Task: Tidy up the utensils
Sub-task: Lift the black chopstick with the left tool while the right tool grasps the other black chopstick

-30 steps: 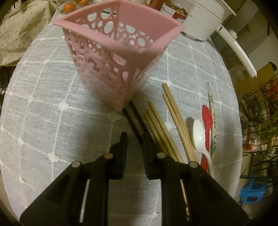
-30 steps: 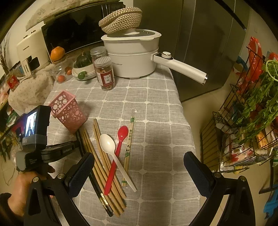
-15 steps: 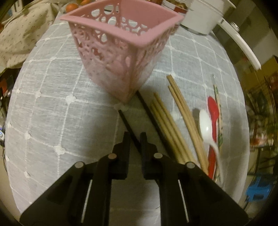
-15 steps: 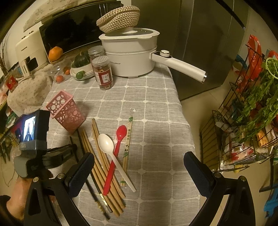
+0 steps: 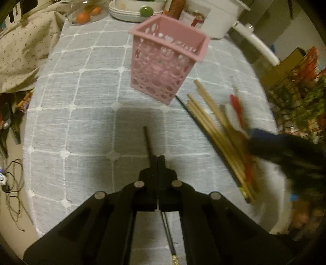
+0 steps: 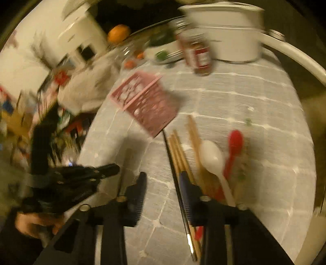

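My left gripper [image 5: 158, 158] is shut on a black chopstick [image 5: 147, 140], whose tip pokes out ahead of the fingers above the grey checked tablecloth [image 5: 81, 122]. The pink openwork basket [image 5: 165, 59] stands upright beyond it. A second black chopstick [image 6: 173, 163] lies between the fingers of my right gripper [image 6: 163, 183], close to the right pad; the jaws are closing and a gap still shows. Wooden chopsticks [image 6: 179, 155], a white spoon [image 6: 212, 159] and a red spoon [image 6: 234, 146] lie just right of it. The right wrist view is blurred.
A white pot [image 6: 224, 30] with a long handle, a red-labelled jar [image 6: 199, 55] and a plate of fruit [image 5: 130, 12] stand at the table's far end. A patterned cloth bundle [image 5: 18, 46] sits at the left edge. A wire rack with greens [image 5: 301, 97] stands off to the right.
My left gripper closed on the black chopstick and drew it up and back from the basket. My right gripper dropped toward the utensils and its wide jaws narrowed around the other black chopstick.
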A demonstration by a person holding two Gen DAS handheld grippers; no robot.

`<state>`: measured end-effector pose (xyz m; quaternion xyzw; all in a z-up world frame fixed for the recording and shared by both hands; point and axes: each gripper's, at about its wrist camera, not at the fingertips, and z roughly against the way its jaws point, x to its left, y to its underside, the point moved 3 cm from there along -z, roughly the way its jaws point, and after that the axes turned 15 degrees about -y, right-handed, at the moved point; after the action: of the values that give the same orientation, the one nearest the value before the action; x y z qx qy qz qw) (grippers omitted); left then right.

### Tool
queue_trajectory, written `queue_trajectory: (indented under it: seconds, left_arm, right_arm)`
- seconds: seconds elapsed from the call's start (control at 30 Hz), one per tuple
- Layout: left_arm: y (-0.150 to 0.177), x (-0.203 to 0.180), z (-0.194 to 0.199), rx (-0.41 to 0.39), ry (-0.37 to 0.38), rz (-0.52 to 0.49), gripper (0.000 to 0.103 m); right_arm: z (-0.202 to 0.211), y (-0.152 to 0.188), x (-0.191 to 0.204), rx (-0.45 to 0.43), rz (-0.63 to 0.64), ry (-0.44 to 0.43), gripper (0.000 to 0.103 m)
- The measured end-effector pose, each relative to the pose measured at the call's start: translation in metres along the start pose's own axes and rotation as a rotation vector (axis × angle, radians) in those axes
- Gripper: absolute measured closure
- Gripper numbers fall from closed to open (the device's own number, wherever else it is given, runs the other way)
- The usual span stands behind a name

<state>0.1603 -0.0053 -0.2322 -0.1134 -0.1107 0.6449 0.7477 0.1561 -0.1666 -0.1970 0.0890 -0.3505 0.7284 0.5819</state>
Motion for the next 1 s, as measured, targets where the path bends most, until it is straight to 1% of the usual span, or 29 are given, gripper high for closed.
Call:
queue_trajectory:
  seconds: [0.07, 0.13, 0.23, 0.27, 0.3, 0.33, 0.37, 0.4, 0.43, 0.5, 0.53, 0.6, 0.63, 0.7, 0.77, 0.9, 1.0]
  left_arm:
    - [0.002, 0.004, 0.006, -0.020, -0.005, -0.023, 0.103]
    - [0.001, 0.003, 0.003, -0.015, -0.006, -0.035, 0.103]
    - [0.003, 0.023, -0.011, 0.045, 0.056, 0.037, 0.103]
    - [0.003, 0.026, -0.014, 0.059, 0.097, 0.072, 0.102]
    - [0.008, 0.026, -0.012, 0.063, 0.111, 0.093, 0.094]
    - [0.008, 0.029, -0.012, 0.067, 0.106, 0.109, 0.086]
    - [0.007, 0.031, -0.012, 0.063, 0.092, 0.114, 0.062]
    - [0.008, 0.031, -0.010, 0.052, 0.084, 0.114, 0.043]
    - [0.010, 0.031, -0.006, 0.025, 0.074, 0.110, 0.040]
    - [0.012, 0.030, -0.003, 0.008, 0.060, 0.087, 0.039]
    - [0.015, 0.027, -0.003, 0.006, 0.039, 0.067, 0.039]
    - [0.016, 0.023, -0.006, 0.005, 0.003, 0.051, 0.038]
    - [0.020, 0.023, -0.008, 0.008, -0.026, 0.045, 0.037]
    - [0.027, 0.028, -0.011, 0.004, -0.047, 0.047, 0.030]
    - [0.030, 0.032, -0.013, 0.007, -0.066, 0.058, 0.028]
    - [0.036, 0.036, -0.018, 0.050, -0.048, 0.062, 0.028]
    - [0.037, 0.032, -0.020, 0.075, -0.027, 0.054, 0.029]
  right_arm:
    - [-0.018, -0.001, 0.004, 0.024, 0.048, 0.004, 0.076]
    - [-0.032, -0.002, 0.000, 0.040, 0.047, 0.000, 0.076]
    - [-0.046, -0.005, -0.008, 0.036, 0.036, -0.012, 0.076]
    - [-0.049, -0.006, -0.012, 0.037, 0.031, -0.006, 0.076]
    - [-0.053, -0.006, -0.016, 0.039, 0.028, 0.003, 0.076]
    - [-0.052, -0.007, -0.018, 0.041, 0.027, 0.016, 0.076]
    - [-0.055, -0.006, -0.021, 0.048, 0.030, 0.032, 0.076]
    - [-0.056, -0.006, -0.021, 0.051, 0.039, 0.029, 0.076]
    - [-0.056, -0.005, -0.021, 0.049, 0.055, 0.020, 0.076]
    - [-0.056, -0.004, -0.015, 0.043, 0.099, -0.009, 0.076]
    - [-0.055, -0.003, -0.014, 0.044, 0.114, -0.012, 0.076]
    - [-0.061, -0.003, -0.009, 0.066, 0.152, 0.012, 0.076]
    - [-0.064, -0.003, -0.008, 0.079, 0.162, 0.023, 0.076]
    - [-0.071, -0.002, -0.010, 0.105, 0.176, 0.056, 0.076]
    - [-0.076, -0.001, -0.012, 0.117, 0.186, 0.080, 0.076]
    - [-0.080, -0.001, -0.013, 0.131, 0.198, 0.101, 0.076]
    - [-0.085, -0.005, -0.011, 0.150, 0.211, 0.144, 0.077]
